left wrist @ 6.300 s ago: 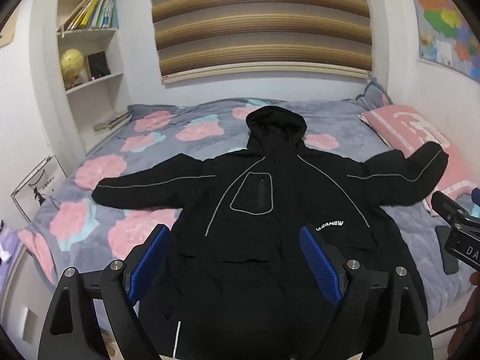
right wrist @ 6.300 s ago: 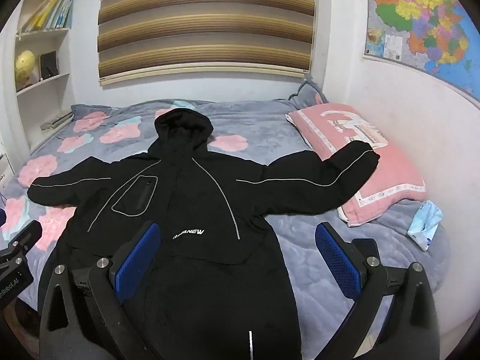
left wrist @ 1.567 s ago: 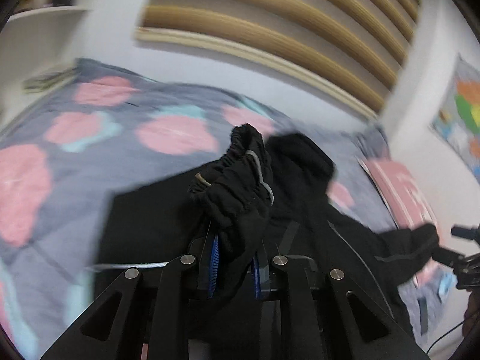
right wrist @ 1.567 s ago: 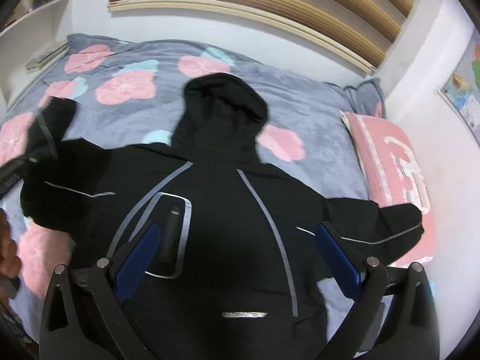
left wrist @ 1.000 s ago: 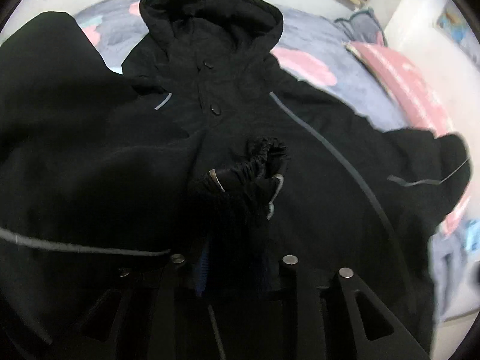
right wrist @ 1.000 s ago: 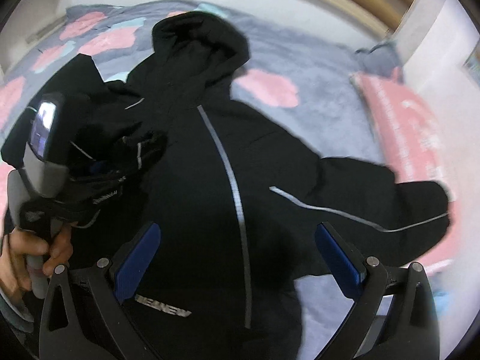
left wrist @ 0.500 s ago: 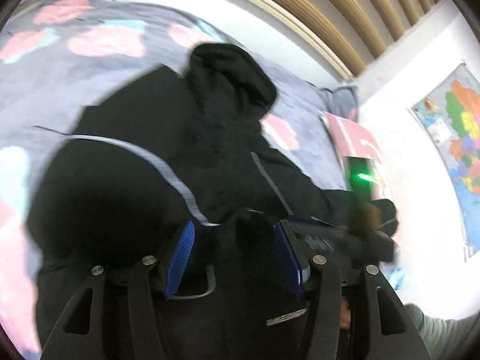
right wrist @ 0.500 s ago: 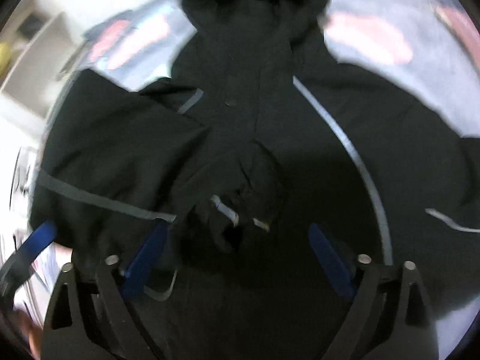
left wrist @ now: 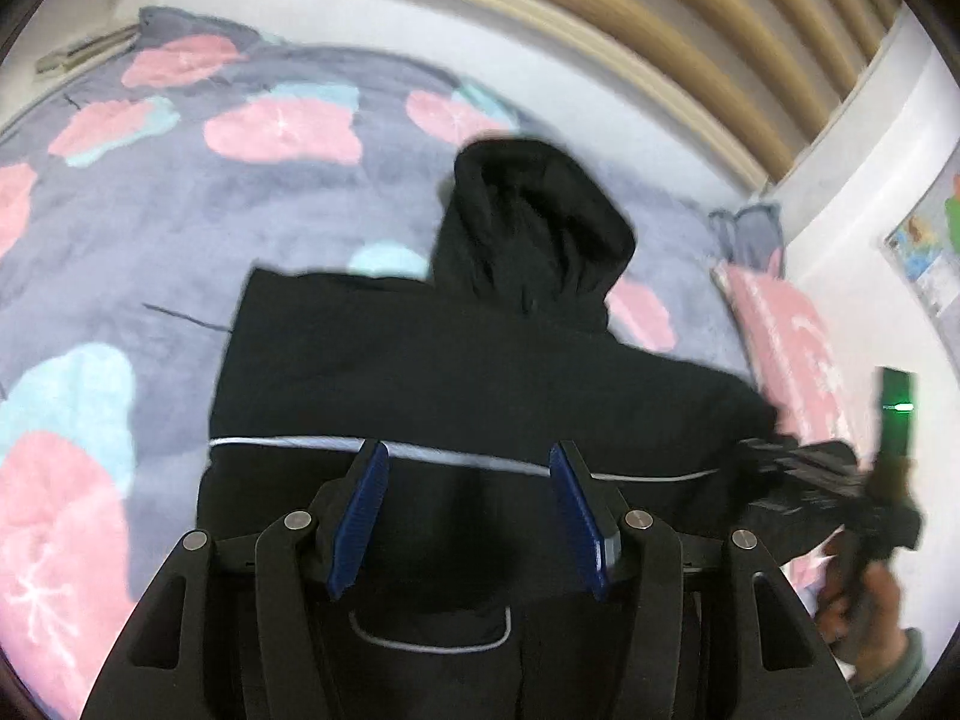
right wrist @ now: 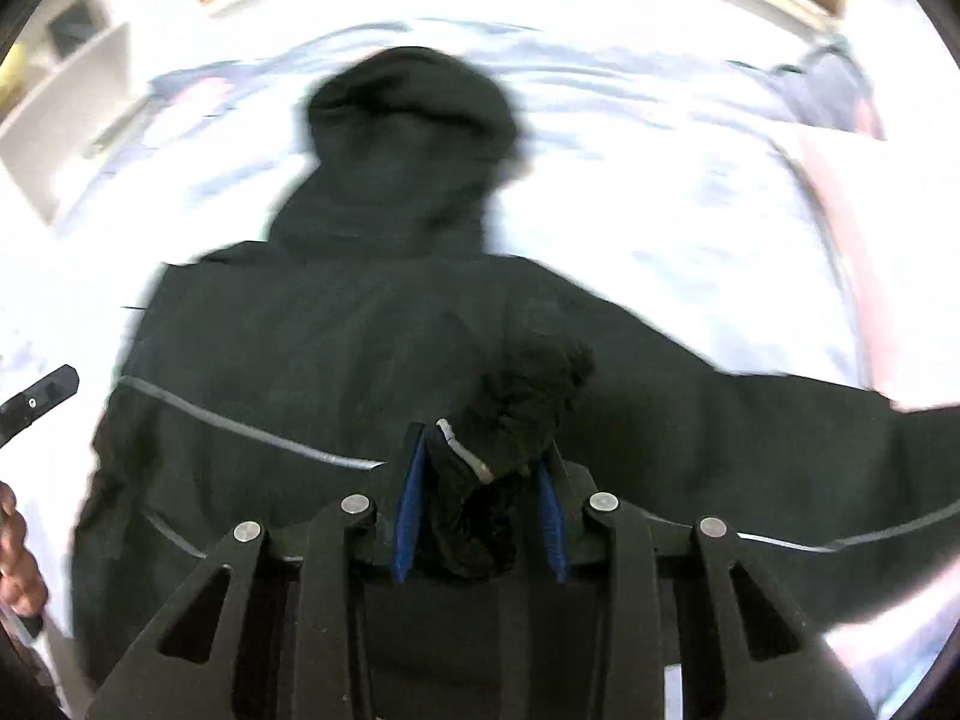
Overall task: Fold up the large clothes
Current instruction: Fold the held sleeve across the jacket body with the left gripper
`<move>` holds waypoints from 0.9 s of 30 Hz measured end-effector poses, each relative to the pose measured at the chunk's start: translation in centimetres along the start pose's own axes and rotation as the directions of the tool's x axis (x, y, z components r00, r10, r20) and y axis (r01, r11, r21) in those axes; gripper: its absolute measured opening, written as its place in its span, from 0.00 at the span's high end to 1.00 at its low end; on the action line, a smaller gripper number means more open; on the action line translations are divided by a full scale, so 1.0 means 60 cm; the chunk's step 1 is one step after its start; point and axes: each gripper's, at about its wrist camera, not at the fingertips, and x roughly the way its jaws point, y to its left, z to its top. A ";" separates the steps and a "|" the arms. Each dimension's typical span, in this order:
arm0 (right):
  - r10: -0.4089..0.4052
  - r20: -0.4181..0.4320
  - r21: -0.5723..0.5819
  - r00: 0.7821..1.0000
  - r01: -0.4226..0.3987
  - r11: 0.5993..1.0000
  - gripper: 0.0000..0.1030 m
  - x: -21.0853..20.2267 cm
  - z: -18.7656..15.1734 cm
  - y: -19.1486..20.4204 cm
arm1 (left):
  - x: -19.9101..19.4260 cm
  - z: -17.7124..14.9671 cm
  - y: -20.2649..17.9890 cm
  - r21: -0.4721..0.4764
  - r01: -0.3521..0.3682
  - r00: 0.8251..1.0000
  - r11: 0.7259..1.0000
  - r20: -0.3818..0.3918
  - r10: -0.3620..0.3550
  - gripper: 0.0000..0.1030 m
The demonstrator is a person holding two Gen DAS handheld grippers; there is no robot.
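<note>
A black hooded jacket (left wrist: 456,372) lies face up on the flowered bed (left wrist: 150,222), hood toward the headboard wall. Its left sleeve is folded across the chest, the grey stripe running sideways. My left gripper (left wrist: 468,480) is open and empty just above that folded sleeve. In the right wrist view my right gripper (right wrist: 480,474) is shut on the cuff of the jacket's right sleeve (right wrist: 516,414) and holds it over the jacket's (right wrist: 312,360) chest. The right gripper also shows at the right edge of the left wrist view (left wrist: 822,480).
A pink pillow (left wrist: 786,348) lies at the bed's right side against the wall. A grey pillow (left wrist: 744,234) sits behind it. A striped blind (left wrist: 630,18) hangs above the headboard wall. White shelves (right wrist: 66,78) stand at the left.
My left gripper laid the left sleeve across the chest, let go and opened. My right gripper shut on the right cuff and carries it in over the jacket.
</note>
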 end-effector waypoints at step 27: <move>-0.052 -0.140 -0.023 0.989 0.050 0.998 0.45 0.130 -0.138 -0.002 | 0.165 -0.111 -0.021 0.123 -0.234 0.941 0.964 -0.222 0.257 0.44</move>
